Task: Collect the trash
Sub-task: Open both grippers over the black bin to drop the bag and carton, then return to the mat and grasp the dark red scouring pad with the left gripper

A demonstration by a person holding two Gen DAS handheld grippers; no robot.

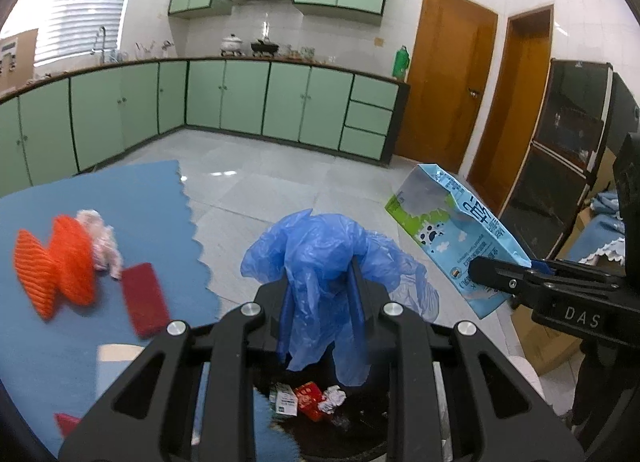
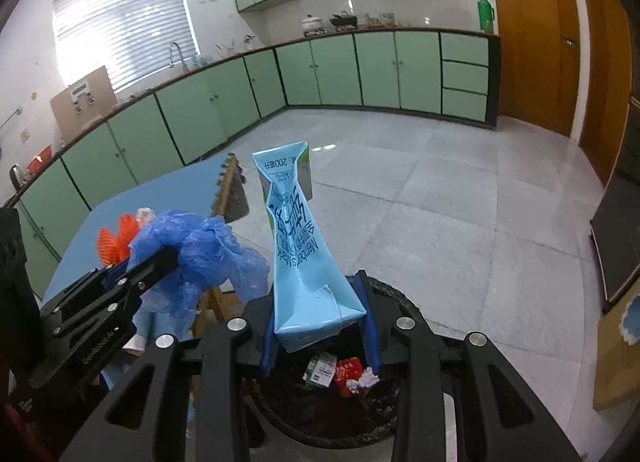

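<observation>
Both loads over the bin (image 2: 404,304), by my reading ready to drop.

My left gripper (image 1: 320,294): jaws pinched narrow on the blue plastic bag (image 1: 320,258). The bag hangs crumpled, its tail dangling toward the bin's mouth, so a release should let it fall straight in.

My right gripper (image 2: 318,326): jaws clamped on the base of the milk carton (image 2: 304,262), flattened top pointing up and away. Held by the bottom end, so opening would likely let it slide down between the jaws.

Inside the bin: small green-and-white box (image 2: 320,370), red wrapper (image 2: 348,368), crumpled white paper (image 2: 364,380). Plenty of depth left, I judge.

Edges: the blue table (image 1: 48,342) sits just beside the bin on my left, its scalloped edge close to the rim. Still on it: orange netting (image 1: 56,262), a pink wad (image 1: 100,238), a flat red thing (image 1: 146,298). To the right, open tile floor (image 2: 460,202), clear room for swinging out. The two grippers are near each other; releasing one at a time seems safer.
</observation>
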